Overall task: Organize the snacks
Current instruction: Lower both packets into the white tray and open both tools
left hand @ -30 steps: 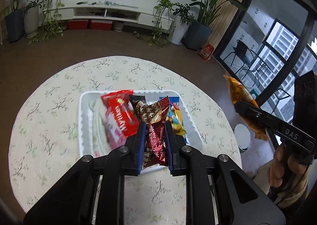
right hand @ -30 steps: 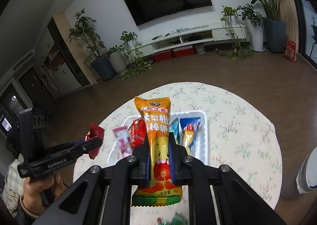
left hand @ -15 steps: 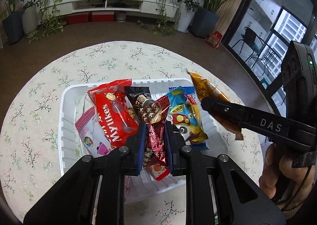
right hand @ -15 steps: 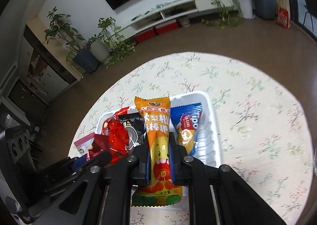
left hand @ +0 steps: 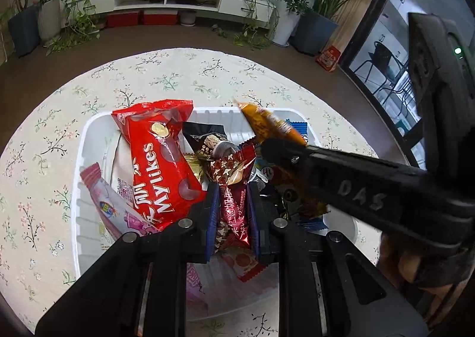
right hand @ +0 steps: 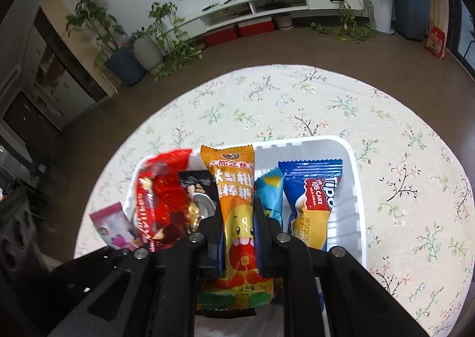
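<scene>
ITEM 1: dark-red wrapper [left hand: 234, 203]. Foil-film sachet, printed with stars, ends crimped. Held in the left gripper [left hand: 233, 206], jaws narrow and pressed on its middle; the top flares above them, the tail hangs below, over the tray [left hand: 77, 176]. Judged very light, soft, crinkly and slick. Best hold: across the flat body, as here; a crimped end would likely slide out.

ITEM 2: orange stick pack [right hand: 236, 218]. Long, narrow, cartoon face on the front. Held in the right gripper [right hand: 237, 221], jaws narrow, clamped about mid-length, the pack upright along them and poised over the tray's middle. Probably light, with a firmer core than item 1; glossy film, so it may slip if the hold slackens. From the left wrist view it [left hand: 267, 126] juts past the right gripper's tip.

ITEM 3: tray, white plastic, ribbed walls, rectangular, on a round surface [right hand: 386, 117] with floral cloth. Rigid and light; likely to shift if nudged.

ITEM 4: contents lying loose and overlapping:
- red bag [left hand: 157, 158], largest, puffy, leaning on the far left wall
- pink pack [left hand: 115, 206], its end over the left rim
- black pack [left hand: 204, 141], centre
- blue cake pack [right hand: 311, 197], right side, flat
- teal pack [right hand: 268, 194], between the orange stick and the cake pack
- a small gold piece [right hand: 193, 209], possibly a foil sweet; too hidden to confirm

All judged crushable; none heavy.
</scene>
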